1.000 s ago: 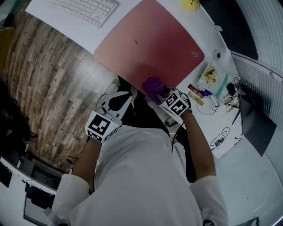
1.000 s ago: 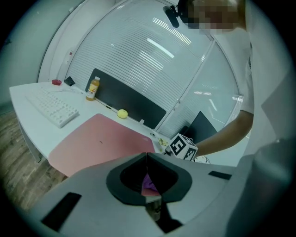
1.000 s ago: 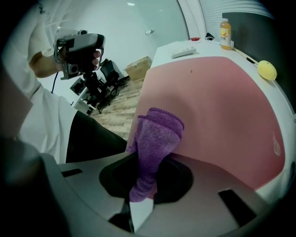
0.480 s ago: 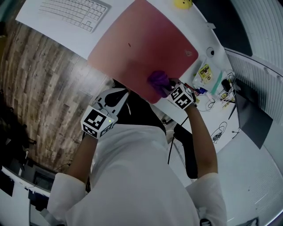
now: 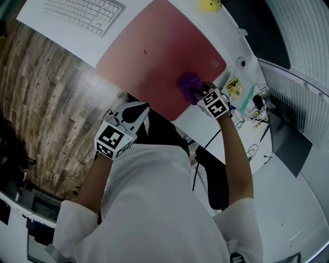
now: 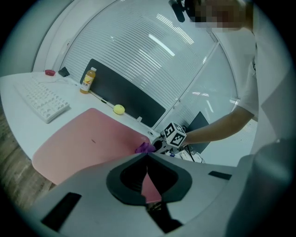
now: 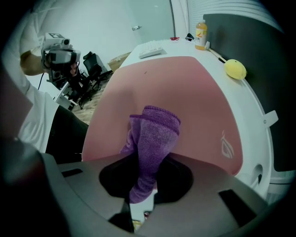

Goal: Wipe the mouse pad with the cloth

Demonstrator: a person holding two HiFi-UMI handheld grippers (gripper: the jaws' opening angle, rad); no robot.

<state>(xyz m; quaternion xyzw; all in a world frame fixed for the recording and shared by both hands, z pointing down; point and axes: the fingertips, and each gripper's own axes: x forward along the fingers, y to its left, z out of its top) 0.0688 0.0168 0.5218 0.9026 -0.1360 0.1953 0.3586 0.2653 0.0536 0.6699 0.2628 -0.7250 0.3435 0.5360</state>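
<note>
Wiping now: right gripper (image 5: pixel 198 95) is clamped on the purple cloth (image 5: pixel 189 82), pinched about mid-length, with the folded free end lying forward on the pink mouse pad (image 5: pixel 149 56). The cloth sits on the pad's near-right part, near the corner with the logo (image 7: pixel 226 143). Left gripper (image 5: pixel 131 115) hangs off the desk edge by my torso, tips together, nothing in them, not touching the pad. My read is that most of the pad is not yet covered, and the small dark mark (image 5: pixel 144 51) toward the middle is well apart from the cloth. To do this stroke well I'd hold the jaws low enough that the fold lies flat on the pad rather than only its edge, push in straight overlapping lanes toward the keyboard (image 5: pixel 82 13) side, and go over that mark with some pressure. The pad's near edge looks to overhang the white desk (image 5: pixel 200 120), so I'd go light there; the pad could flex or slide. If it creeps, I'd bring the left gripper down to pin the near-left corner. The yellow ball-like thing (image 5: pixel 208 5) at the far edge is just off the pad, so I'd stop short of it.
</note>
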